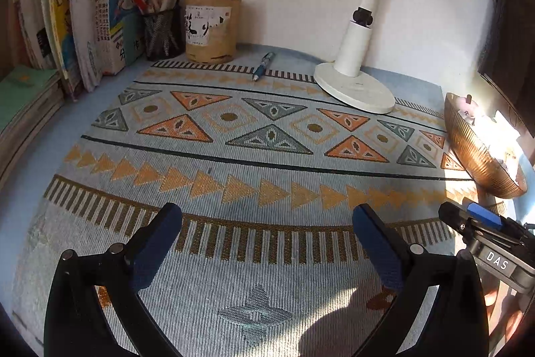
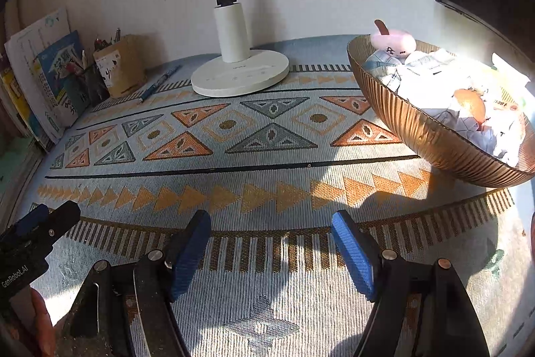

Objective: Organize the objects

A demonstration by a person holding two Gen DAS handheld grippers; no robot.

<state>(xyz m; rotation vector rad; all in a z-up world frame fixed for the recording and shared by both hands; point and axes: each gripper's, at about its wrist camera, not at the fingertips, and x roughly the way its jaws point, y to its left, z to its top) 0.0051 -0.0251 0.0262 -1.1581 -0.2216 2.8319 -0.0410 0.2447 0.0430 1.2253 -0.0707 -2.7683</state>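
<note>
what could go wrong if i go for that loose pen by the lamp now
1. The blue pen lies close to the lamp base; an open right gripper could bump the lamp.
2. The pen lies flat on the woven mat, so fingertips may snag the fabric.
3. The wooden holder already looks crowded.

"DAS" stands on the right gripper [image 1: 468, 216]; "GenRobot.AI" on the left gripper [image 2: 46, 216].

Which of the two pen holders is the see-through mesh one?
The black mesh pen holder, standing next to the books. The tan pen holder on its other side, nearer the loose blue pen, has solid walls and a label.
</note>
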